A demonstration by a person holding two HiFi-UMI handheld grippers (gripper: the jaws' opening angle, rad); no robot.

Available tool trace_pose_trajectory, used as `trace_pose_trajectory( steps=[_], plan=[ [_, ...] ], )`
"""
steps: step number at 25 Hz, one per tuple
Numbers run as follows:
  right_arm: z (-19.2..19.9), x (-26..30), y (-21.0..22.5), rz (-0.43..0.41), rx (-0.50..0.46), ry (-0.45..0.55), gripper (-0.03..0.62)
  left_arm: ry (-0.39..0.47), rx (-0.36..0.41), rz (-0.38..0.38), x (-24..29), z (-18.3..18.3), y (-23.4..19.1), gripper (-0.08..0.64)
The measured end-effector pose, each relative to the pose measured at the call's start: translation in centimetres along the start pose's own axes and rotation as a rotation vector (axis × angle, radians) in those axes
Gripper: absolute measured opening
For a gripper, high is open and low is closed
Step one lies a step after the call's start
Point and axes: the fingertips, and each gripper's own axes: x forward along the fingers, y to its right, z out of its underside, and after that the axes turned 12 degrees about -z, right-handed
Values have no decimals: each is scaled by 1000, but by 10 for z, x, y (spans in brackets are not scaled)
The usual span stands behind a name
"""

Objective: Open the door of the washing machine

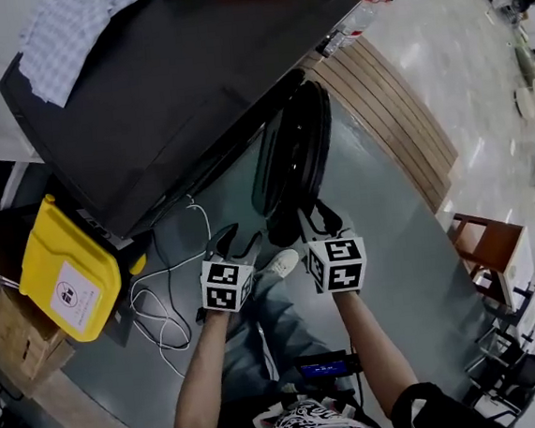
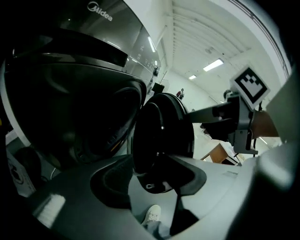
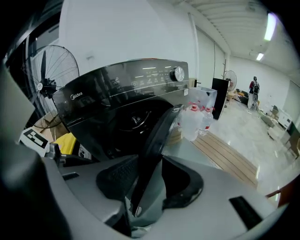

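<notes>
Right gripper view — right hand-held gripper [image 3: 149, 187] clasps the open door [image 3: 158, 133].

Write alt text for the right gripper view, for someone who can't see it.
The right gripper is closed on the edge of the door, swung partly open from a black washing machine. A fan stands behind at the left, clear plastic bottles at the right.

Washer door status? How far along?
Done: the dark round door stands swung out from the black washing machine. In hand: the right gripper clamps the door's edge; the left gripper is open and empty, near it. Left: at most swinging it wider and letting go.
</notes>
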Motion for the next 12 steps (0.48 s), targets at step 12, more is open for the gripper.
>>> trace_pose_trajectory(
  steps=[12],
  plan=[
    [28,-58,93,186,97,41,117,65,-89,-81,4,-33,-13,202]
  ],
)
